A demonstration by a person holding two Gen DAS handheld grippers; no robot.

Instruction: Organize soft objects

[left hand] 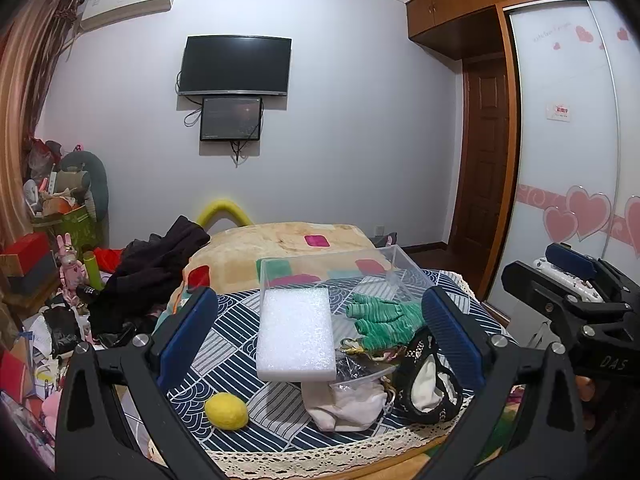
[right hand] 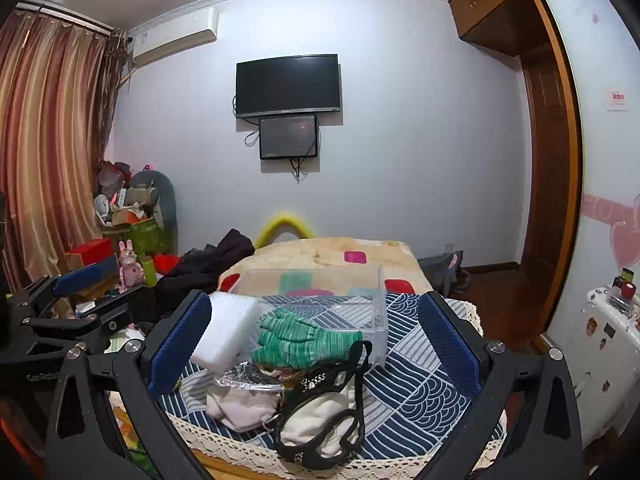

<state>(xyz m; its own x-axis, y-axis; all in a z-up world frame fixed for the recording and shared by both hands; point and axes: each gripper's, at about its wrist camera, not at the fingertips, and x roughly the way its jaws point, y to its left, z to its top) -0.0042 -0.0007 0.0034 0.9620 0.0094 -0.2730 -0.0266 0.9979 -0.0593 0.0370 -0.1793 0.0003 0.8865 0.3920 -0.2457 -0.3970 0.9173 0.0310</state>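
A clear plastic box [left hand: 396, 258] [right hand: 376, 300] stands on a table with a blue-and-white patterned cloth [left hand: 228, 320] [right hand: 420, 384]. A white foam block [left hand: 296, 334] [right hand: 228, 330] leans on the box's front edge. A green knit glove [left hand: 384, 320] [right hand: 300, 338] hangs over the rim. In front lie a whitish cloth [left hand: 348, 406] [right hand: 240, 406], a black-trimmed white garment [left hand: 428, 388] [right hand: 320, 420] and a yellow lemon-like ball [left hand: 226, 410]. My left gripper [left hand: 320, 344] and right gripper [right hand: 316, 348] are both open and empty, held before the pile.
Behind the table is a bed with a beige patterned blanket [left hand: 280, 240] and dark clothes [left hand: 160, 264]. Cluttered boxes and toys [left hand: 60, 240] fill the left side. A wardrobe [left hand: 580, 160] and a door [left hand: 480, 160] stand on the right. A white appliance [right hand: 608, 340] is at far right.
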